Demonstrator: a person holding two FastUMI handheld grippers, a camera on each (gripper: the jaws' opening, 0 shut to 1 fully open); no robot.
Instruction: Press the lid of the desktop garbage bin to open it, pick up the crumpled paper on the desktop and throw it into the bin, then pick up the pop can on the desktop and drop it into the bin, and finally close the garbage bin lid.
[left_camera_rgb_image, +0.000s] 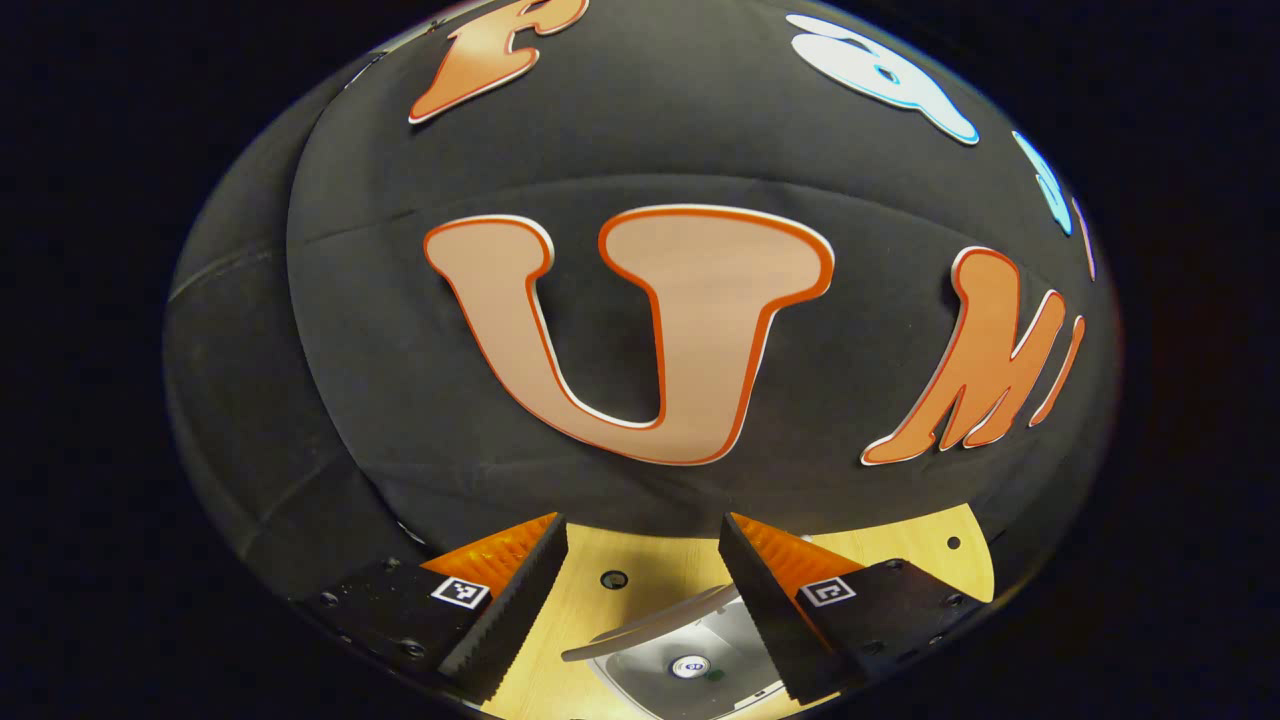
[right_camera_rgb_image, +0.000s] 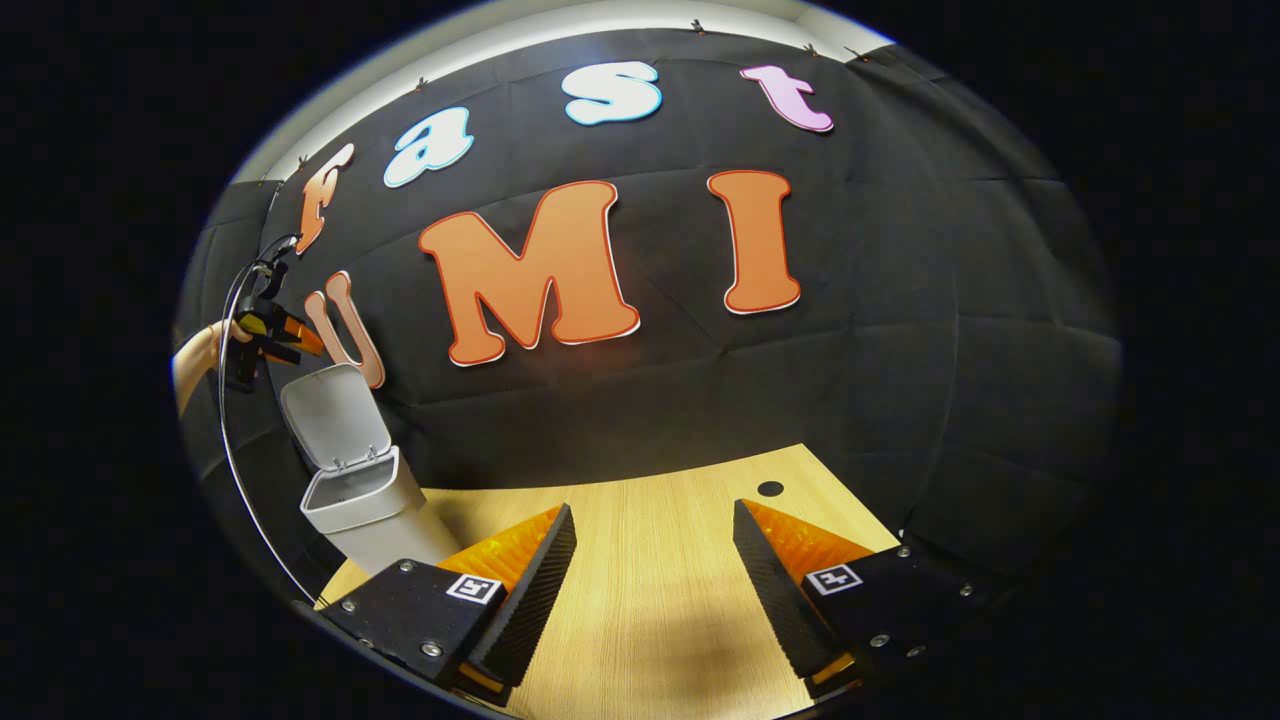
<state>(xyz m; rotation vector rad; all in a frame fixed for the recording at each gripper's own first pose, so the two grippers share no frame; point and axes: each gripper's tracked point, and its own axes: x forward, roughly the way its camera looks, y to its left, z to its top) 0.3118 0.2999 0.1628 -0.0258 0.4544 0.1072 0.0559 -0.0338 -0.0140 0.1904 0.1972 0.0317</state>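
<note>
Both fingers of the left gripper (left_camera_rgb_image: 643, 590) stand at the bottom of the left gripper view, spread wide with nothing between them. Lower in the frame, between and under the 2 fingers, sits the garbage bin (left_camera_rgb_image: 690, 665), seen from above. Its lid (left_camera_rgb_image: 650, 625) is raised, and some small thing lies at the bottom inside; I cannot tell what it is. The bin stands on a wooden desktop (left_camera_rgb_image: 900, 550).

At the bottom of the right gripper view, the right gripper (right_camera_rgb_image: 655, 580) is also spread, holding nothing, over the bare wood of the desktop (right_camera_rgb_image: 660, 520). The garbage bin (right_camera_rgb_image: 365, 500) is at the lower left of this frame, well apart from these fingers, its lid (right_camera_rgb_image: 335, 415) standing upright. Above the lid, at the left edge, the left gripper (right_camera_rgb_image: 300, 335) hangs in a person's hand (right_camera_rgb_image: 215, 340).
</note>
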